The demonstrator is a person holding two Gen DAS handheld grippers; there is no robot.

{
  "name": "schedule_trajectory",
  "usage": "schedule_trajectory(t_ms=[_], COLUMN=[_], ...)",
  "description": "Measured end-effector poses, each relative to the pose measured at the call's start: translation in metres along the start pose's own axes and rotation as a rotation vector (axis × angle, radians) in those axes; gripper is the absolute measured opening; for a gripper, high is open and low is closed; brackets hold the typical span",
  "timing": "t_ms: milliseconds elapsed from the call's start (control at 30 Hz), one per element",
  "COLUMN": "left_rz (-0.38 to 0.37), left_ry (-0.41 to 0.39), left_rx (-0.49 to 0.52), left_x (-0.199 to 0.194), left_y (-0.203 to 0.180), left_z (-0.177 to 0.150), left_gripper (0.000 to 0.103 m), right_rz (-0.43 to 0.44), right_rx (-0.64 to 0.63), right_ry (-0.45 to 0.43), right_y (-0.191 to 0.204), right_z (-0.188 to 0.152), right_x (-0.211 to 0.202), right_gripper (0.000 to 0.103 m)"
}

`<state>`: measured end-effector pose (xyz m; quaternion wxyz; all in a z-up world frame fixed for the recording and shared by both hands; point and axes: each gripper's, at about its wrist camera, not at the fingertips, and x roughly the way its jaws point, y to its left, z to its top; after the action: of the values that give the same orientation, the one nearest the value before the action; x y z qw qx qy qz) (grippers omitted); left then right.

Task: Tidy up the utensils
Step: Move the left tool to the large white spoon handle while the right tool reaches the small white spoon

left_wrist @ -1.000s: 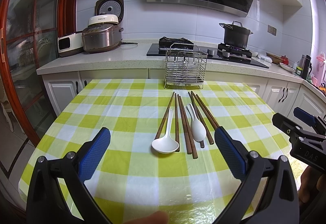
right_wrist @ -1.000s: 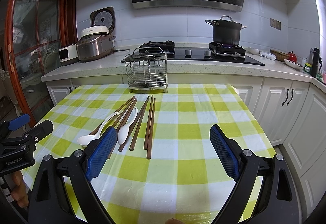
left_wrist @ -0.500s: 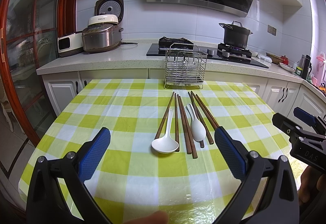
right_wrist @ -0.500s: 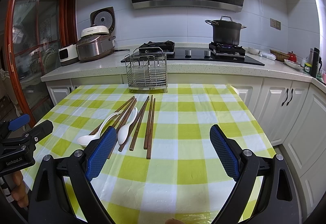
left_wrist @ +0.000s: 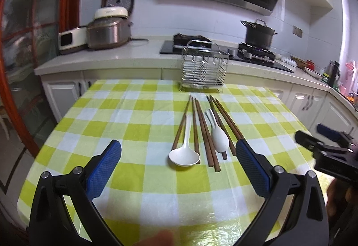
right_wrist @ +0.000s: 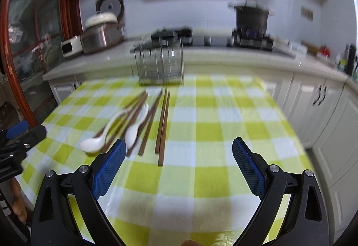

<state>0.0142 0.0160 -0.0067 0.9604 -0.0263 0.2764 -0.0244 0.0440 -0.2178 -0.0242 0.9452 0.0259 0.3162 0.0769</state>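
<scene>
No text could be read. The small mark on the rice cooker (left_wrist: 111, 13) lid and the lettering on the right gripper (left_wrist: 333, 154) body were both too blurred.

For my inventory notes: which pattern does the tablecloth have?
The tablecloth has a yellow-green and white check pattern; the left wrist view shows it most sharply.

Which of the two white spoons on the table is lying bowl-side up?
The left spoon, nearest the left edge of the chopstick row: its open, hollow bowl faces up. The other spoon, among the chopsticks, shows its rounded back.
</scene>
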Motion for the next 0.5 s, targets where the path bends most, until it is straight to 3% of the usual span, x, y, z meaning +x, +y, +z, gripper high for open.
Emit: schedule_trajectory(t_ms=[200,400,500], left_rz=[0.019,-0.044,-0.085], left_ry=[0.071,0.132,0.173], left_rx=[0.054,0.041,0.043], left_x=[0.026,0.061,0.086], left_y=[0.012,0.024,0.023], left_z=[0.007,0.023,0.031], left_gripper=[0.099,0.099,0.085], right_rz=[0.141,0.168,0.142], right_rx=[0.076,0.022,0.039], right_ry=[0.235,0.255,0.281], right_y=[-0.008,-0.002,-0.005], right_z=[0.0,0.012,0.026], right_x=[0.056,0.083,0.1], right_gripper=[0.089,0.089,0.089])
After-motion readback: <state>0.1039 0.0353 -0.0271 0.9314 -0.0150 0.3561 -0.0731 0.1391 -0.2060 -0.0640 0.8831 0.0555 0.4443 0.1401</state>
